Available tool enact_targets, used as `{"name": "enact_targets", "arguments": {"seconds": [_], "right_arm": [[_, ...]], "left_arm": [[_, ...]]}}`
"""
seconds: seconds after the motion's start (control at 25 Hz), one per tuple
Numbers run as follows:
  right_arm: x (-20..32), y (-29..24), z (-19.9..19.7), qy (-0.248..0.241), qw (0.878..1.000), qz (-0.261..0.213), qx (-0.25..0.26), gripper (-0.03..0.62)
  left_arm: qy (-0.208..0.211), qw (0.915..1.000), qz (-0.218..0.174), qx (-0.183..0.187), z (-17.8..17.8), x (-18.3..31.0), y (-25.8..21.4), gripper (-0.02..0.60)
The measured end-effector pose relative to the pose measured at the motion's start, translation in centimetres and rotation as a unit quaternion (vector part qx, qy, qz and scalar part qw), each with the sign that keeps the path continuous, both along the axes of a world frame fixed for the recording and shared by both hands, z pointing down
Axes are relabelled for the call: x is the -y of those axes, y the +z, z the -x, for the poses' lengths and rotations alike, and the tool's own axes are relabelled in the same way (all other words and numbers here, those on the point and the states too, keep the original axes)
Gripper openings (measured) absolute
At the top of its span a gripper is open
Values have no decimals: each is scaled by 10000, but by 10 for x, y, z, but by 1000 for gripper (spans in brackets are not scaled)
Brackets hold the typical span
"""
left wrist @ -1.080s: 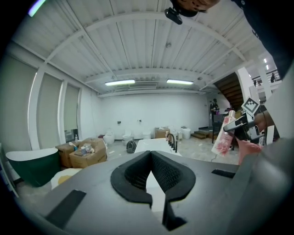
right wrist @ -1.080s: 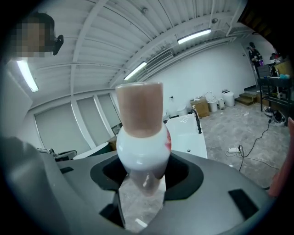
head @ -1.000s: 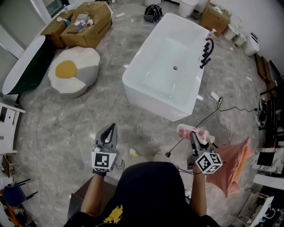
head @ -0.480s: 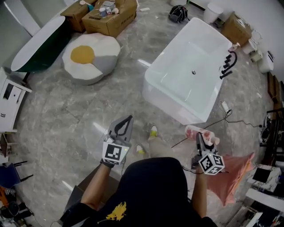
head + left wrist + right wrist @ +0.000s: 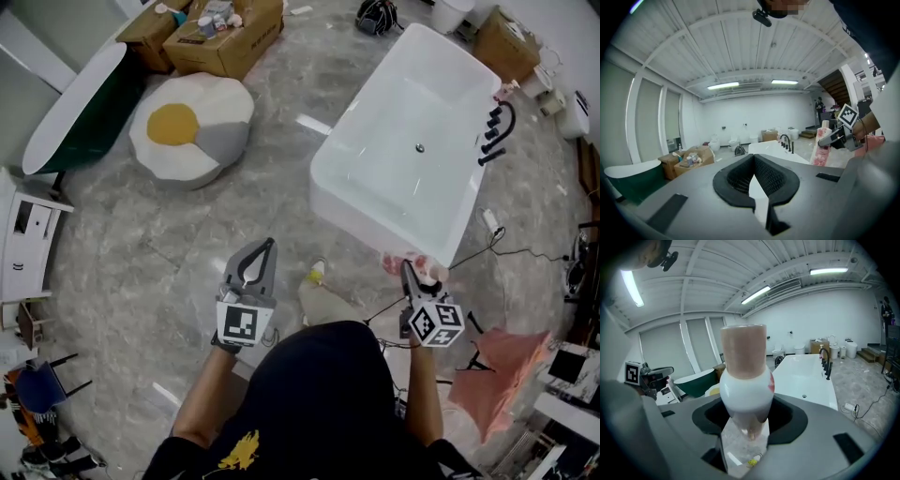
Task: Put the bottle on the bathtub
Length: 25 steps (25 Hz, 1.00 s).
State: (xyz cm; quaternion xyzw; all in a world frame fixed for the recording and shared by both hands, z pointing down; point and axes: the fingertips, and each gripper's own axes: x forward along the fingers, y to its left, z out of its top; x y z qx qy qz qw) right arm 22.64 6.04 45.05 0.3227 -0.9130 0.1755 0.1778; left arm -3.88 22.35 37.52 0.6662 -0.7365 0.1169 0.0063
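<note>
The white bathtub (image 5: 375, 217) stands on the marble floor ahead of me, with a black faucet (image 5: 495, 131) at its right rim. My right gripper (image 5: 409, 272) is shut on a white bottle with pink flowers (image 5: 397, 263), held just in front of the tub's near corner. In the right gripper view the bottle (image 5: 743, 380) stands upright between the jaws of the right gripper (image 5: 745, 423), with the bathtub (image 5: 808, 380) behind it. My left gripper (image 5: 266, 247) hangs shut and holds nothing, left of the tub. The left gripper view shows the left gripper (image 5: 757, 182), the bottle (image 5: 820, 151) and the bathtub (image 5: 774, 149).
An egg-shaped cushion (image 5: 192, 127), cardboard boxes (image 5: 225, 33) and a dark green tub (image 5: 75, 108) lie to the far left. A black cable (image 5: 511, 251) and a pink cloth (image 5: 506, 361) are on the floor at the right. A white cabinet (image 5: 23, 242) stands at the left edge.
I have stepped closer to the bathtub. The right gripper with the bottle now sits right by the tub's near corner. The left gripper stays shut and keeps its place beside me.
</note>
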Motion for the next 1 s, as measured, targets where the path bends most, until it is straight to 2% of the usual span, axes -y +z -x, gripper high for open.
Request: {"name": "enact_targets", "arguments": {"seconds": [0.12, 0.36, 0.56, 0.76, 0.88, 1.0], "right_arm": [[31, 14, 38, -133, 9999, 73, -78, 218], [90, 31, 85, -395, 9989, 38, -235, 218], [112, 54, 106, -426, 9987, 109, -256, 218], [126, 77, 119, -319, 9985, 161, -423, 218], [133, 91, 128, -264, 9983, 136, -505, 218], [139, 103, 146, -194, 9983, 77, -536, 218]], "left_arm": [[20, 10000, 31, 11, 26, 35, -8, 18], [102, 9986, 521, -19, 57, 113, 4, 18], [368, 9972, 651, -12, 66, 160, 16, 18], [965, 9904, 982, -112, 71, 189, 70, 18], [1122, 9864, 1194, -104, 78, 203, 99, 18], [1179, 9850, 1247, -179, 95, 216, 120, 18]]}}
